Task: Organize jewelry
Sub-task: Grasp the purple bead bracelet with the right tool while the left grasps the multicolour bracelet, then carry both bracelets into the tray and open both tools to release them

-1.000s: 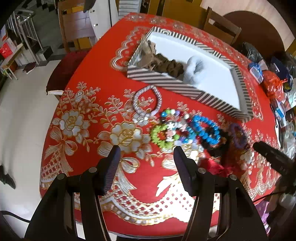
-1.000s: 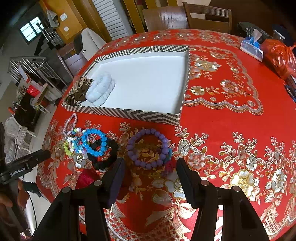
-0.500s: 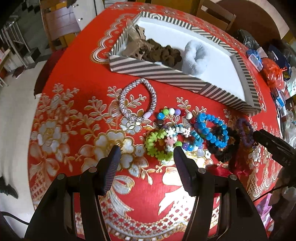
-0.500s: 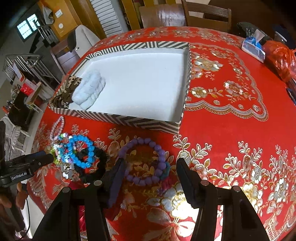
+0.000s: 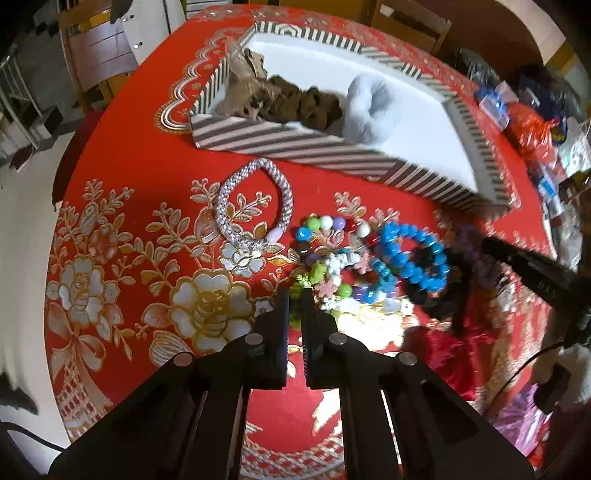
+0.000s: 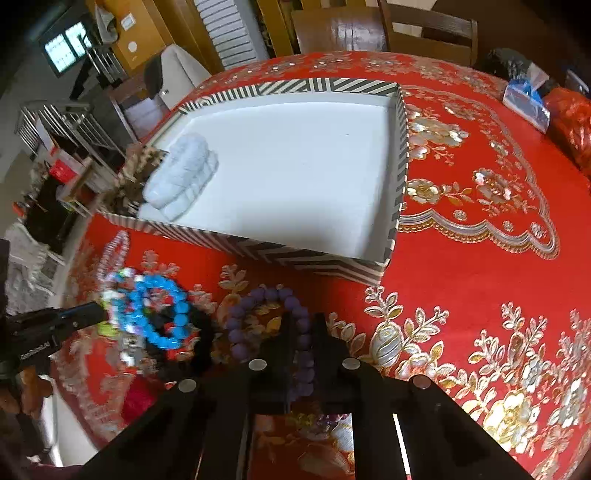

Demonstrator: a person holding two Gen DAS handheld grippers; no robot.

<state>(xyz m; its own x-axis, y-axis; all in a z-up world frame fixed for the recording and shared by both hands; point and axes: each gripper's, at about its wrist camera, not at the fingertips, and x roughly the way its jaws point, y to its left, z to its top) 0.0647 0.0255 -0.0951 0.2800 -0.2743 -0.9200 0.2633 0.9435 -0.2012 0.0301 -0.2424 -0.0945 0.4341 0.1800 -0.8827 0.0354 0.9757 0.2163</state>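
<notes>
A pile of bracelets lies on the red tablecloth in front of a striped tray (image 5: 295,147). My left gripper (image 5: 295,295) is shut on the green bead bracelet (image 5: 310,275) at the pile's near edge. My right gripper (image 6: 304,321) is shut on the purple bead bracelet (image 6: 258,299). A blue bead bracelet (image 5: 417,258) and a black one (image 5: 432,299) lie between them; the blue one shows in the right wrist view (image 6: 162,314). A silver braided bracelet (image 5: 255,206) lies apart at the left. The tray (image 6: 400,166) holds a white scrunchie (image 6: 181,173) and brown ones (image 5: 295,103).
A red cloth item (image 5: 443,354) lies near the pile's front. A tissue pack (image 6: 524,99) and red bag (image 6: 569,122) sit at the table's far right. Wooden chairs (image 6: 369,33) stand behind the table.
Both grippers moved down and forward to the pile and shut: the left on the green bracelet, the right on the purple one.
</notes>
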